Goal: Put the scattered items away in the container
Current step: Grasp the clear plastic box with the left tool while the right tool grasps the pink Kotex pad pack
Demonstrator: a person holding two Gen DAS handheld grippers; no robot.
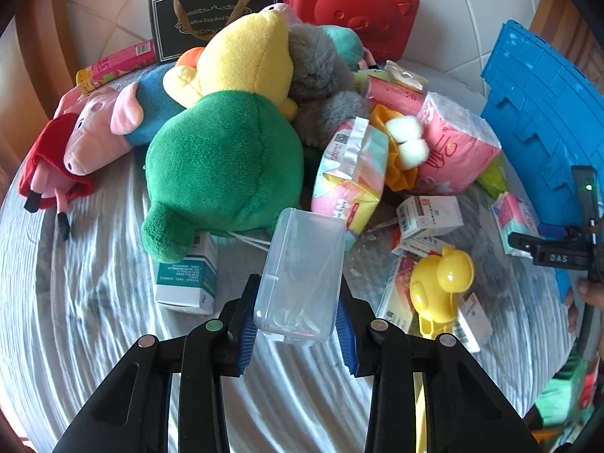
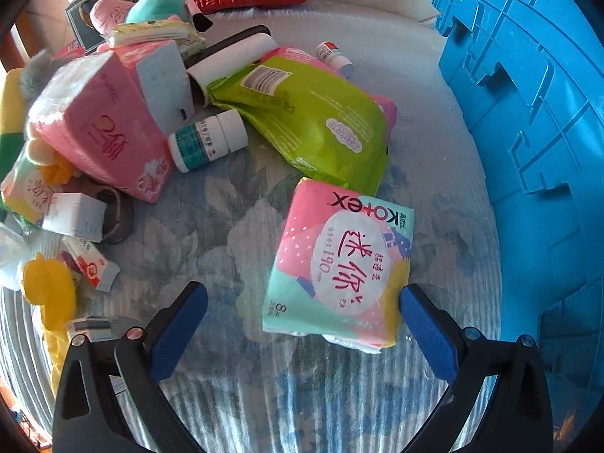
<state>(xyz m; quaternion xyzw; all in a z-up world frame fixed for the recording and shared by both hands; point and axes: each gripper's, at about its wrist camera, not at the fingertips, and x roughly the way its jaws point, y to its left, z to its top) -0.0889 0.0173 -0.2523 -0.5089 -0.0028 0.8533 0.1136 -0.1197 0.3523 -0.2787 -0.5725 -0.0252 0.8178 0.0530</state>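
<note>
A desk (image 1: 94,339) covered with a pale wavy cloth carries a heap of plush toys, packets and small boxes. The left gripper (image 1: 298,324) has its blue pads pressed on a clear plastic box (image 1: 302,275), pinching it on both sides; a green plush (image 1: 222,166) lies just beyond it. The right gripper (image 2: 302,324) is spread wide, with a pink Kotex packet (image 2: 339,264) between its fingers, touching the right pad only. The blue container (image 2: 528,113) stands to the right of this gripper, near the packet
</note>
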